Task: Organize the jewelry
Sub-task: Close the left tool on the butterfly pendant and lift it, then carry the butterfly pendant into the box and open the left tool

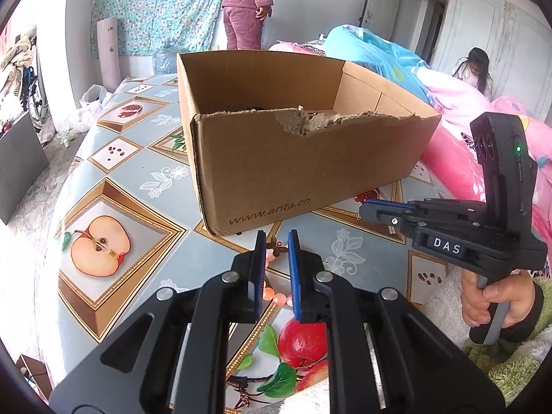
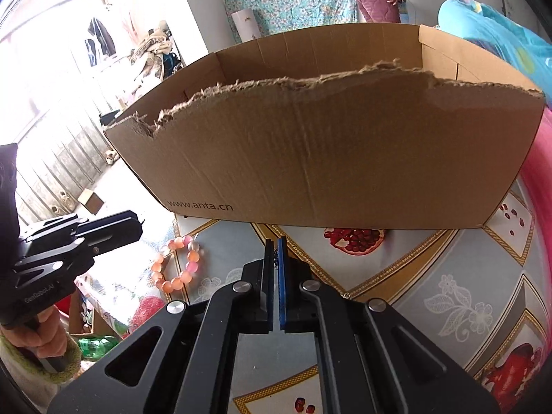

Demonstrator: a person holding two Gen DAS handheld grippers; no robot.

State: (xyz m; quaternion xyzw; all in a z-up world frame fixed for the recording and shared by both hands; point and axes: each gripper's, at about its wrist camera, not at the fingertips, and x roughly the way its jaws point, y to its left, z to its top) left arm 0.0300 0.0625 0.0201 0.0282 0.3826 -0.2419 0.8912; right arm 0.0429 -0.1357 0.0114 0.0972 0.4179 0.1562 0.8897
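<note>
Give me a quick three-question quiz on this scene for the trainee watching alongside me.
1. True or false: the cardboard box has a torn top edge on its near wall.
2. The bead bracelet lies: A) inside the box, B) on the table in front of the box, C) on the floor.
3. Fill in: the right gripper has its jaws ___.
Key: 1 true; 2 B; 3 shut.
</note>
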